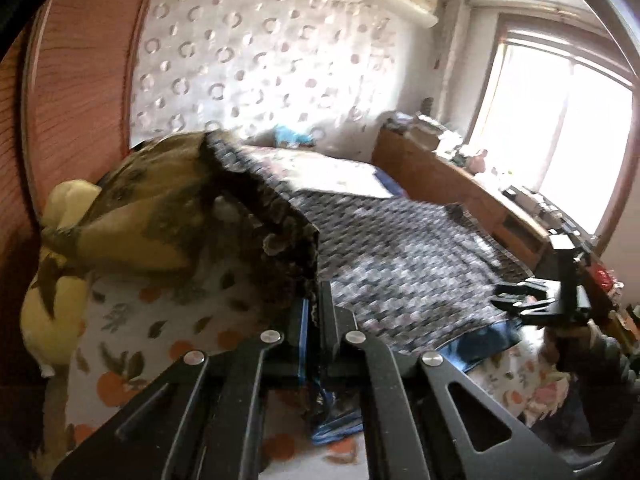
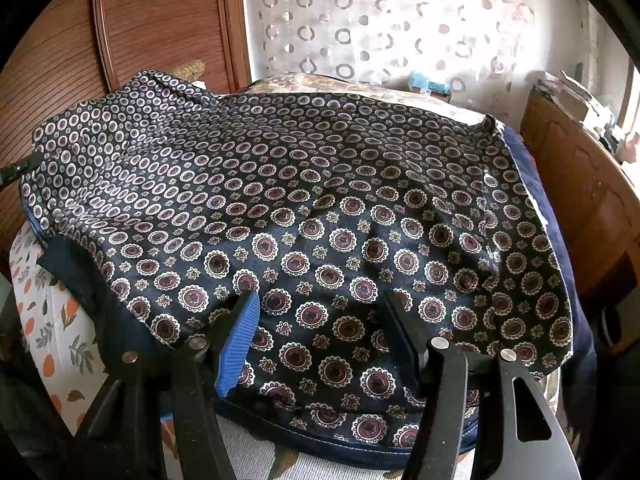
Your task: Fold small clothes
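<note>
A dark navy garment (image 2: 320, 200) printed with round medallions lies spread over the bed. My left gripper (image 1: 316, 308) is shut on the garment's edge (image 1: 280, 240) and holds it raised, so the cloth slopes down from the grip to the bed. In the right wrist view a black tip of that left gripper (image 2: 16, 168) shows at the far left, at the cloth's corner. My right gripper (image 2: 324, 320) stands open over the garment's near part, its blue-padded finger (image 2: 240, 332) and the other finger wide apart, nothing pinched. The right gripper (image 1: 504, 296) also shows in the left wrist view, at the right.
The bed sheet (image 2: 52, 320) is white with orange fruit and leaves. A yellow-olive pillow (image 1: 132, 208) lies by the wooden headboard (image 1: 80, 80). A cluttered wooden cabinet (image 1: 460, 176) runs along the bed's right side, under a bright window (image 1: 560, 120).
</note>
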The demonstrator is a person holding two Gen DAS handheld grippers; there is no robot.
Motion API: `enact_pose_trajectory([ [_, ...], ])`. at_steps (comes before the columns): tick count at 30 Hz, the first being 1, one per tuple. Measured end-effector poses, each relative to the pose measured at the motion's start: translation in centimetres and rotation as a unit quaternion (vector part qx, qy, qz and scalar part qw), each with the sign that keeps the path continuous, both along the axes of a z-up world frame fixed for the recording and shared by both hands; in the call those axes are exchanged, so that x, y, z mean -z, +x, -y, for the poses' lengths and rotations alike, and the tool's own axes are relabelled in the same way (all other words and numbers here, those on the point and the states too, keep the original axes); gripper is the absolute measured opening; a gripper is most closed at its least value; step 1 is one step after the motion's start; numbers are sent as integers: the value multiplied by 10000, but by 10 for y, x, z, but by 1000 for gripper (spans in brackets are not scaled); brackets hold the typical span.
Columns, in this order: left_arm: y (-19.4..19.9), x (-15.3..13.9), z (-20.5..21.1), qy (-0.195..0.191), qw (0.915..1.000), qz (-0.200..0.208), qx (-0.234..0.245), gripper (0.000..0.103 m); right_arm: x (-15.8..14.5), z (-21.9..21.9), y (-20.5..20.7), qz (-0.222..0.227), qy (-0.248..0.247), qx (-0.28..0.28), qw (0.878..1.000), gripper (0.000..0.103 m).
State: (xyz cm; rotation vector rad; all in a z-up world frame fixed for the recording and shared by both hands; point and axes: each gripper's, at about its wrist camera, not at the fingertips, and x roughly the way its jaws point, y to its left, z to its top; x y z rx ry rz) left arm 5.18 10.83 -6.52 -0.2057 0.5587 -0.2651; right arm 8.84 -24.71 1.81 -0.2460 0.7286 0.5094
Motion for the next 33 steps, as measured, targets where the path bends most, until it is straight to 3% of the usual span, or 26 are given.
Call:
enact_pose_trajectory([
  [11,23,-32,59,-114,9969,413,658,4,1,4,2,-22,50,31,10000,63],
  [22,48,-71,131,79,9870,675,1459,3,1,21,5,-157,473,321,9982,63],
  [27,58,-69,151,283,9867,401,1549,5,2,19,5,-133,410,331,9985,63],
  [29,59,-64,152,363,9862,253,1596,16,3,19,5,-141,432,327,9984,63],
  [31,58,-63,150,403,9864,239,1573,48,2,20,5,-149,455,328,9983,63],
  [33,53,-61,147,403,9868,214,1551,59,2,20,5,-148,446,327,9984,63],
])
